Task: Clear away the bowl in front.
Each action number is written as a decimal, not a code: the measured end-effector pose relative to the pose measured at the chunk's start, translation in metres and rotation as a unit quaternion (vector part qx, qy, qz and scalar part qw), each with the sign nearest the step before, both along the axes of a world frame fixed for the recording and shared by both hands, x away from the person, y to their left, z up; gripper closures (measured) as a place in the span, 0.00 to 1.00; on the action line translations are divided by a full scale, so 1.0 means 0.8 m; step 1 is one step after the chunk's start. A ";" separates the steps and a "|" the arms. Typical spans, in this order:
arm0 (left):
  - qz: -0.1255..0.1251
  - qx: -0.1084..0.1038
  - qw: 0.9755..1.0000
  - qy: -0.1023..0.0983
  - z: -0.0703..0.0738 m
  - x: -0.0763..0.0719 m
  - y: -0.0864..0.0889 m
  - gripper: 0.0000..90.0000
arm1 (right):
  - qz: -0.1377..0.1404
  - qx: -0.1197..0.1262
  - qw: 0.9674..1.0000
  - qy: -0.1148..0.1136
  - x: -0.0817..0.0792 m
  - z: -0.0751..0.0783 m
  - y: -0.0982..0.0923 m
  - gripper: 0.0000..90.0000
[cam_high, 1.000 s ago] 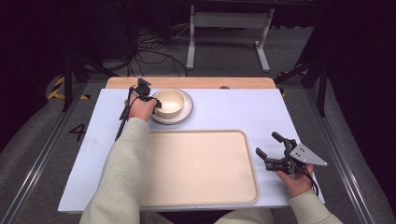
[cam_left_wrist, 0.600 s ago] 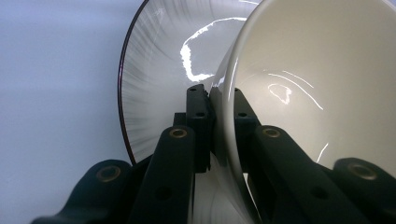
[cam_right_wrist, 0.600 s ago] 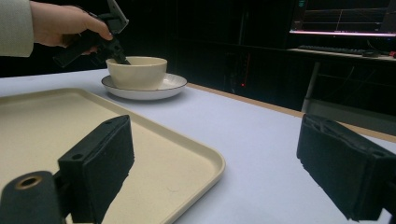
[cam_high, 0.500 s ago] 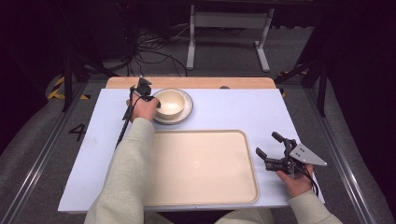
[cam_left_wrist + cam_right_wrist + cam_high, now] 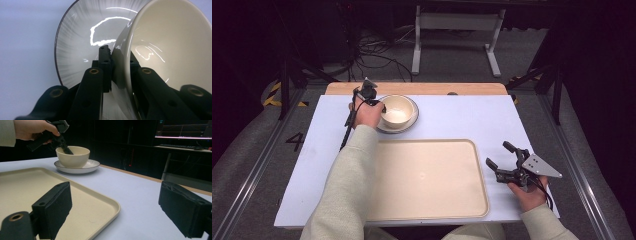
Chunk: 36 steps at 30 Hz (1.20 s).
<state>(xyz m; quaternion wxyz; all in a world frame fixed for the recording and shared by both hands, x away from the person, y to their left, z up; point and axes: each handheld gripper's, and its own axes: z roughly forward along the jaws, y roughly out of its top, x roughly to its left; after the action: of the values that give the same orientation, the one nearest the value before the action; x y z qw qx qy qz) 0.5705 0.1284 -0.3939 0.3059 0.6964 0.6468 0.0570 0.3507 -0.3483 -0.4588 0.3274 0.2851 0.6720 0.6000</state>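
We wear pale cream long sleeves (image 5: 347, 185) reaching our wrists. Our left gripper (image 5: 379, 107) is matte black with brass-coloured screw eyelets on its jaw arms and a black cable trailing. Our right gripper (image 5: 502, 161) carries thick black foam pads (image 5: 53, 207) and a grey three-cornered plate (image 5: 539, 166).

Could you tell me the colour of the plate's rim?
Dark rim, clearest in the right gripper view.

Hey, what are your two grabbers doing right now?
Left gripper clamped on bowl rim, bowl on plate. Right gripper open, idle beside tray. Nothing in the way.
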 end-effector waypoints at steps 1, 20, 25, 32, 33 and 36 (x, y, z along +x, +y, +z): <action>-0.003 -0.003 1.000 -0.001 0.003 -0.001 -0.001 0.91 | 0.000 0.000 1.000 0.000 0.000 0.000 0.000 0.13; -0.036 -0.012 0.999 -0.024 0.039 -0.018 0.002 0.90 | -0.001 -0.001 1.000 0.004 0.001 0.000 0.000 0.12; -0.054 -0.005 0.998 -0.028 0.050 -0.028 0.004 0.89 | 0.001 0.001 1.000 0.004 0.001 0.000 0.000 0.12; -0.088 -0.016 0.996 -0.027 0.066 -0.046 0.006 0.89 | 0.002 0.001 1.000 0.005 0.001 0.000 0.000 0.12; -0.094 -0.018 0.995 -0.028 0.069 -0.049 0.006 0.89 | 0.002 0.001 1.000 0.005 0.002 0.000 0.000 0.12; -0.111 -0.021 0.993 -0.028 0.075 -0.057 0.005 0.89 | 0.002 0.002 1.000 0.006 0.002 0.000 0.000 0.12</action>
<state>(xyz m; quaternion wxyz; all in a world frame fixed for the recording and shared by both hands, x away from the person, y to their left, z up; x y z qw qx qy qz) 0.5247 0.1323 -0.3337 0.3433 0.7552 0.5576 0.0287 0.3519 -0.3482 -0.4585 0.3216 0.2874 0.6735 0.6003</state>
